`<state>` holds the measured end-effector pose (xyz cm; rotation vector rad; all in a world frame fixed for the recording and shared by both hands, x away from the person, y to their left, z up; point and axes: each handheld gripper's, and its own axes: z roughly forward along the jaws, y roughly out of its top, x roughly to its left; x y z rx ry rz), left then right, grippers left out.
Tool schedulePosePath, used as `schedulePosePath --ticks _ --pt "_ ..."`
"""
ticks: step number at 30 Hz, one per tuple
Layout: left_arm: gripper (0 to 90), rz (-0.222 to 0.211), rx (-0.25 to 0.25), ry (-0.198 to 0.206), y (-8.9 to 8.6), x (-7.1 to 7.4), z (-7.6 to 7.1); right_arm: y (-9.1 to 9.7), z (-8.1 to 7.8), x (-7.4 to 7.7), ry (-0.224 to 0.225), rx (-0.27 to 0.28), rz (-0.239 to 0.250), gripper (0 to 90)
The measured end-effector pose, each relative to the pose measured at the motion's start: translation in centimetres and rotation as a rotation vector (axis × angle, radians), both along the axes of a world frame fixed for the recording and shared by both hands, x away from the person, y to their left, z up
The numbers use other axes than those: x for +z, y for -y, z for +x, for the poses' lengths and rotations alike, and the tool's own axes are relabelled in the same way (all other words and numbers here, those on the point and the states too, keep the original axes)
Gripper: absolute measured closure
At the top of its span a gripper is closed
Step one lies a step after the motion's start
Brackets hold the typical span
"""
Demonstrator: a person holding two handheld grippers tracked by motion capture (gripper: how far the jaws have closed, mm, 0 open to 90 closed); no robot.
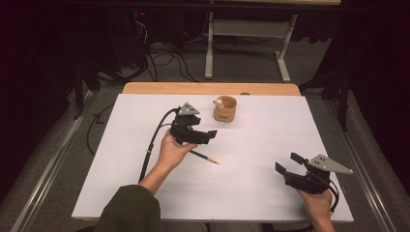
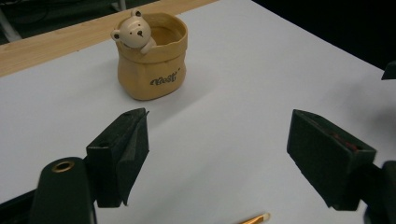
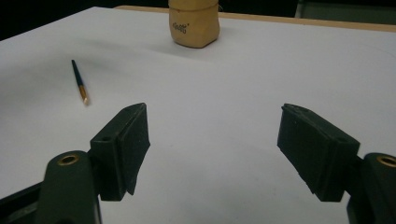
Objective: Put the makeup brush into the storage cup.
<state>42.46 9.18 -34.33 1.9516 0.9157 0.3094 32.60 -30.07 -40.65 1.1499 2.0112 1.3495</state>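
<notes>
A tan sack-shaped pot (image 1: 225,109) with a small bear figure on its rim stands at the back middle of the white table (image 1: 145,193). A thin dark pencil with an orange end (image 1: 207,158) lies flat near the centre, partly under the left hand. My left gripper (image 1: 205,126) hovers open just behind the pencil. In the left gripper view, the open left gripper (image 2: 219,121) faces the pot (image 2: 152,56), with the pencil's orange end (image 2: 258,218) at the bottom edge. My right gripper (image 1: 288,163) stands open at the front right. In the right gripper view, the right gripper (image 3: 212,109) looks towards the pencil (image 3: 79,83) and the pot (image 3: 194,22).
A wooden strip (image 1: 208,88) runs along the table's far edge. Beyond it on the floor stand a white table frame (image 1: 246,43) and a tangle of cables (image 1: 164,58). A black cable (image 1: 152,142) trails from the left gripper across the table's left half.
</notes>
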Motion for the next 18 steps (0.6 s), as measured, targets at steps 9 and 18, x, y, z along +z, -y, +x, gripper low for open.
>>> schedulePosePath --ticks 9,18 --pt "20.8 0.095 -0.023 -0.020 0.35 0.41 0.07 -0.03 -0.03 0.07 0.004 -0.001 0.003 26.8" --pt "20.9 0.161 -0.043 -0.057 0.53 0.45 0.28 0.10 -0.01 0.03 -0.002 -0.001 0.004 26.8"
